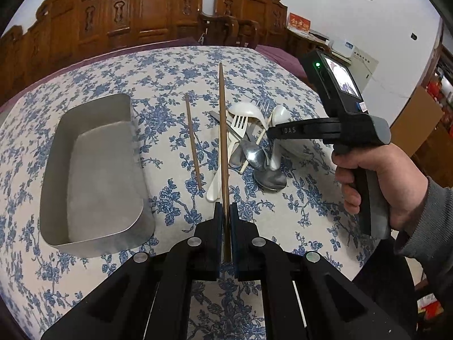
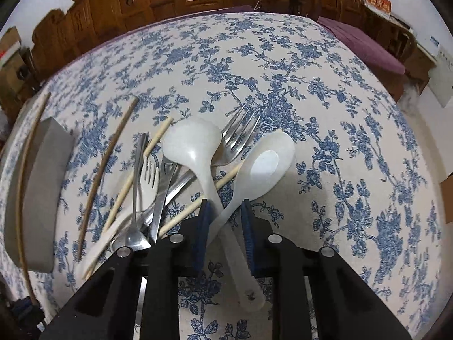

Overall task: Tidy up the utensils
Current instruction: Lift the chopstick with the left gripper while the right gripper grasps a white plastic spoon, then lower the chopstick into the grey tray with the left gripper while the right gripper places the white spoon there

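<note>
Clamped in the left gripper (image 1: 226, 212), a dark chopstick (image 1: 222, 130) points straight ahead; the right gripper (image 2: 225, 212), not yet clenched, straddles two crossed white spoon handles (image 2: 226, 215).

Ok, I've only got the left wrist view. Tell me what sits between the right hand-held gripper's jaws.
Observer: Two white spoon handles cross between the jaws of the right hand-held gripper.
Operator: Say whether the pads press them.
Observer: Not both; tablecloth shows beside the right pad.
Operator: Name what lies under them.
Observer: A pale chopstick runs beneath the crossing handles.
</note>
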`<action>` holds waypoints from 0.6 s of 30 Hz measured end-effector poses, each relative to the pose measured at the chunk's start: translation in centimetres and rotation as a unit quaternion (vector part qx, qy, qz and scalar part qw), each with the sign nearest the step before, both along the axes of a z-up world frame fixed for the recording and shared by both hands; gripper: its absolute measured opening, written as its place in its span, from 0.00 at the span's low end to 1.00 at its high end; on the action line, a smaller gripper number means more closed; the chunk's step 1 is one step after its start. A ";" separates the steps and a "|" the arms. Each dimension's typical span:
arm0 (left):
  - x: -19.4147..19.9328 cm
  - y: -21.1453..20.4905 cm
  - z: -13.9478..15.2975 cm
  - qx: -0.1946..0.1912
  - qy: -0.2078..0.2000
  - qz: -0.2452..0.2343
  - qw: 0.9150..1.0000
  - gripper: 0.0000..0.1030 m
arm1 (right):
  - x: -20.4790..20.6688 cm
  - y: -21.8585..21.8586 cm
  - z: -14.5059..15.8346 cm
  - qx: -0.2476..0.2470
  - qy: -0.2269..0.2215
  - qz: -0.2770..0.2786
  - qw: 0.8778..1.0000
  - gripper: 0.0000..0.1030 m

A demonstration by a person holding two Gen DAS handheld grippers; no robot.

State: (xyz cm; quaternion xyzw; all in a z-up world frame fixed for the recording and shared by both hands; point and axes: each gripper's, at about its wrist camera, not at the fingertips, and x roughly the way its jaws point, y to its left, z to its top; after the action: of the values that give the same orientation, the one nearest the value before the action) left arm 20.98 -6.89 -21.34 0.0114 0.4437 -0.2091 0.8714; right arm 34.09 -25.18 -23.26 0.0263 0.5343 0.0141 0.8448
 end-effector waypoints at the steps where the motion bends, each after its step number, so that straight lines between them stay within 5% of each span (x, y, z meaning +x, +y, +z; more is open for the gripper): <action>1: 0.0 0.0 0.0 0.000 -0.001 0.000 1.000 0.04 | 0.0 -0.1 0.0 0.000 0.002 -0.002 1.000 0.16; 9: 0.0 0.6 0.6 -0.007 -0.007 0.004 1.000 0.04 | -0.8 -2.1 0.8 0.033 -0.002 -0.016 0.999 0.04; 18: 0.0 1.2 1.4 -0.013 -0.018 0.008 1.000 0.04 | -1.3 -2.2 3.5 0.032 -0.030 0.006 0.999 0.04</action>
State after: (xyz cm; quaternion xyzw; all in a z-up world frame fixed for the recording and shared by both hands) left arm 20.97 -5.66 -19.90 0.0007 0.4255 -0.2076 0.8809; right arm 32.77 -27.35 -19.77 0.0496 0.5079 0.0375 0.8592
